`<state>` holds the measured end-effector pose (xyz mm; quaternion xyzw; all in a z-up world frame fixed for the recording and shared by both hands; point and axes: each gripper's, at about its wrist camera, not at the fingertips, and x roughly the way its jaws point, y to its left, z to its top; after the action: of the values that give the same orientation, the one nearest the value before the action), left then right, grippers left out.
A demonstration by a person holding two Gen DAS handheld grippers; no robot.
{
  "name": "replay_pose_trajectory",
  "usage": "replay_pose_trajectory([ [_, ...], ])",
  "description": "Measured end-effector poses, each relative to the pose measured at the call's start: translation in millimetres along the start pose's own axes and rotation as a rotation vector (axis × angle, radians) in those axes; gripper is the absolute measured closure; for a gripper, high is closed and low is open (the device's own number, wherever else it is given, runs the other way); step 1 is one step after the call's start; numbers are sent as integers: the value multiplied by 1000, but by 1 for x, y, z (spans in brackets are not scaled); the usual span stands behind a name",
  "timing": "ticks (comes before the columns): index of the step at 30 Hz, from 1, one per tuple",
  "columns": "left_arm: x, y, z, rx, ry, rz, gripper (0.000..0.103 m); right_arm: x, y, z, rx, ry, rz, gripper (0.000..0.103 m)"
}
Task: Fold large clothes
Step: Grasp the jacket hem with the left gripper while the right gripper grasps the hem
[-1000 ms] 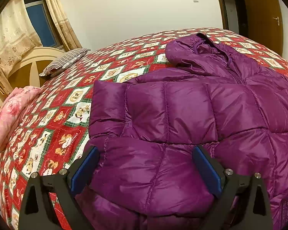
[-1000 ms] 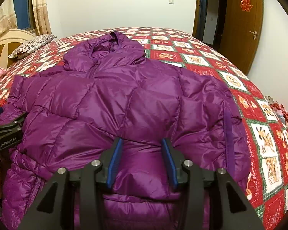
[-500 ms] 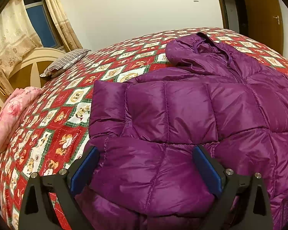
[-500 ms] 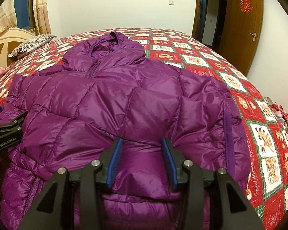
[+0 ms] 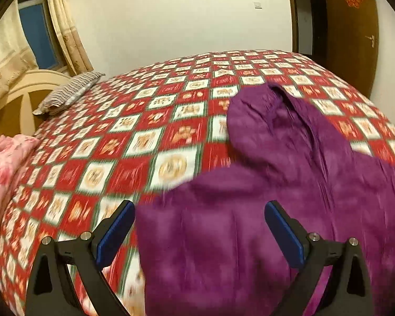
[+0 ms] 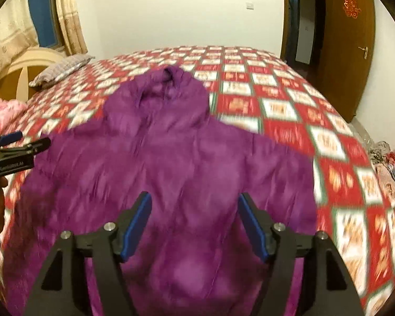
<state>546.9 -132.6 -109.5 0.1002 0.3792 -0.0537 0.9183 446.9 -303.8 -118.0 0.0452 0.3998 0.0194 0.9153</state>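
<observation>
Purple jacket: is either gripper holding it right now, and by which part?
Neither. The right gripper has just been opening, and its jaws stand apart above the purple jacket, with no fabric pinched. The left gripper is also open and clear of it.

Bare quilt (image 6: 289, 110) right of the jacket (image 6: 171, 158) lies open — pillows (image 5: 65, 96) crowd the left edge.

A: Item?
B: Purple quilted hooded jacket (image 6: 187, 158), one piece.
A: Condition and position?
B: Spread flat, front up, on the red checked bedspread (image 6: 289, 110); hood toward the far wall, sleeves folded in over the body.
</observation>
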Motion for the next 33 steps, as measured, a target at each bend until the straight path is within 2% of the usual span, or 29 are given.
replay_pose_trajectory([
  [2, 24, 2, 22, -20, 25, -16, 4, 16, -12, 25, 46, 10, 24, 23],
  [6, 74, 1, 61, -61, 73, -38, 4, 65, -30, 73, 82, 34, 32, 23],
  [7, 85, 1, 69, -72, 79, -48, 4, 69, -31, 75, 79, 36, 31, 23],
  [9, 112, 1, 85, -91, 99, -86, 4, 93, -36, 96, 82, 36, 26, 23],
  [16, 174, -8, 118, -130, 124, -150, 4, 162, -38, 150, 103, 39, 47, 23],
  [20, 193, -13, 130, -128, 101, -173, 4, 193, -37, 170, 106, 46, 62, 23],
  [23, 208, -22, 129, -106, 116, -209, 5, 219, -37, 174, 116, 92, 85, 23],
  [24, 210, -26, 127, -90, 119, -218, 10, 227, -37, 172, 118, 120, 95, 23],
  [25, 211, -30, 125, -71, 116, -230, 37, 234, -35, 170, 113, 143, 106, 26],
  [26, 213, -36, 123, -42, 126, -269, 62, 237, -33, 169, 99, 148, 109, 36],
  [27, 212, -41, 123, -18, 126, -284, 67, 236, -27, 166, 51, 140, 92, 42],
  [28, 207, -46, 123, 9, 107, -285, 86, 234, -23, 165, 27, 140, 96, 59],
  [29, 201, -51, 125, 40, 91, -299, 100, 232, -20, 163, 2, 145, 115, 88],
  [30, 194, -55, 126, 61, 73, -298, 100, 226, -17, 162, -17, 138, 122, 94],
  [33, 162, -57, 133, 92, -20, -294, 101, 200, -16, 161, -42, 79, 113, 95],
])
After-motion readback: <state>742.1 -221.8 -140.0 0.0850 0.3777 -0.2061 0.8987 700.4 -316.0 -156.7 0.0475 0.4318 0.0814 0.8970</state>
